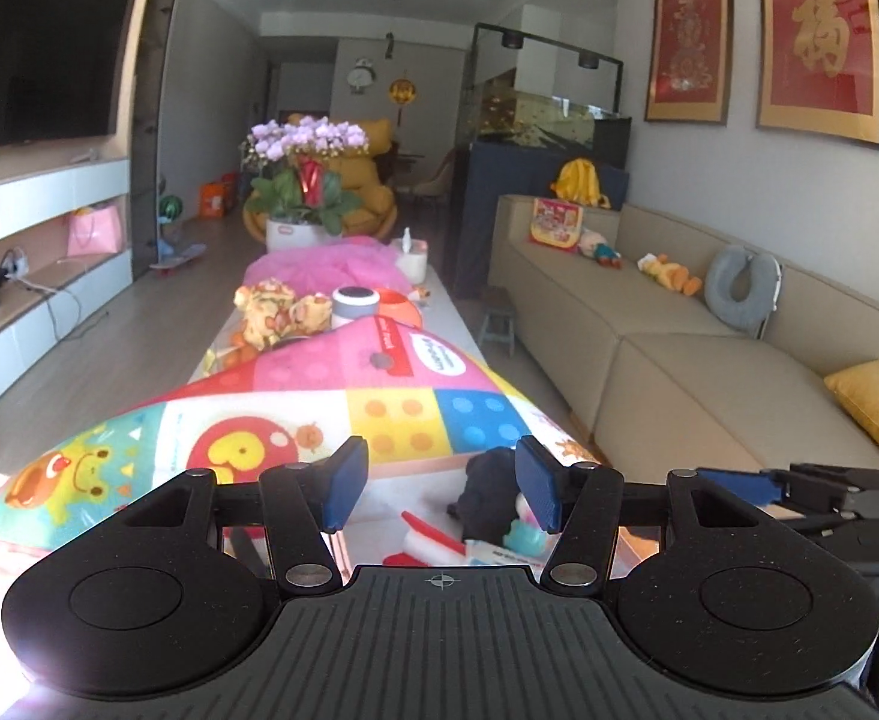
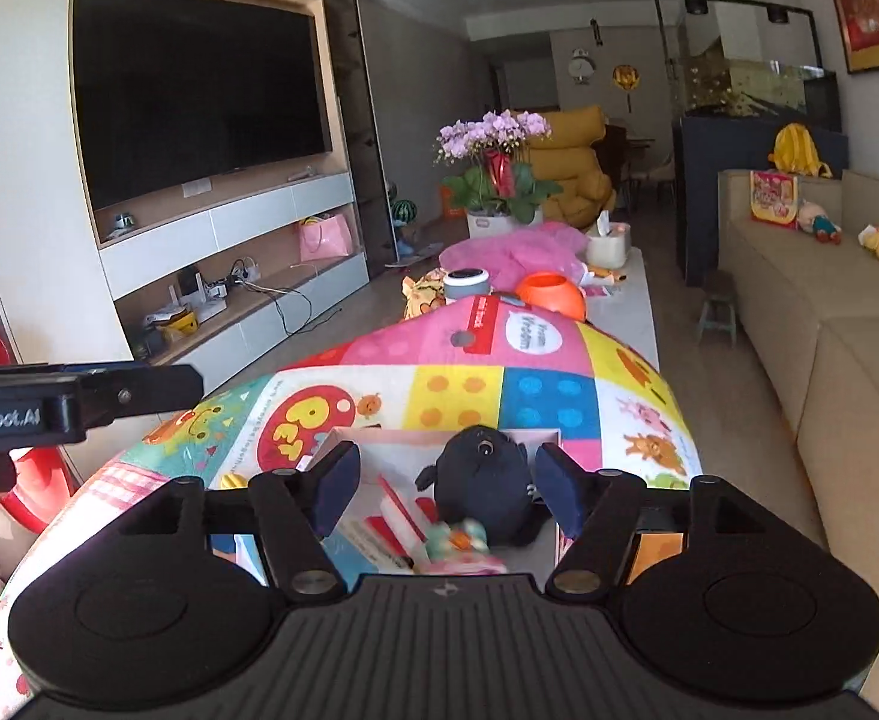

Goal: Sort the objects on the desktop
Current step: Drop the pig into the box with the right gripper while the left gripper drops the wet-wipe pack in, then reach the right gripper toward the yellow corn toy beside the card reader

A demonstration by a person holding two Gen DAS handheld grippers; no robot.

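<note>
**Both tools empty above the toy bag**

We see the left tool (image 1: 442,489) with its blue pads apart and nothing between them. Below and beyond the gap lies a black plush (image 1: 490,495), beside small toys and a red-white item, all blurred. The right tool (image 2: 448,489) also stands parted and grips nothing; the black plush (image 2: 478,480) sits past its pads, closer to the right pad, and we cannot tell if it touches. Under both tools we see an open bag (image 2: 439,384) with bright cartoon blocks, its flap folded away from us, the plush and small toys inside it. In the right view the left tool (image 2: 79,396) pokes in from the left edge; in the left view the right tool (image 1: 799,483) shows at the right edge. Beyond the bag the worktop (image 1: 448,300) carries an orange bowl (image 2: 550,294), a round grey-white can (image 1: 355,300), pink cloth (image 1: 331,264), a tissue box (image 2: 607,246) and potted orchids (image 1: 307,180). Sofa (image 1: 679,360) right, TV (image 2: 199,96) left.
</note>
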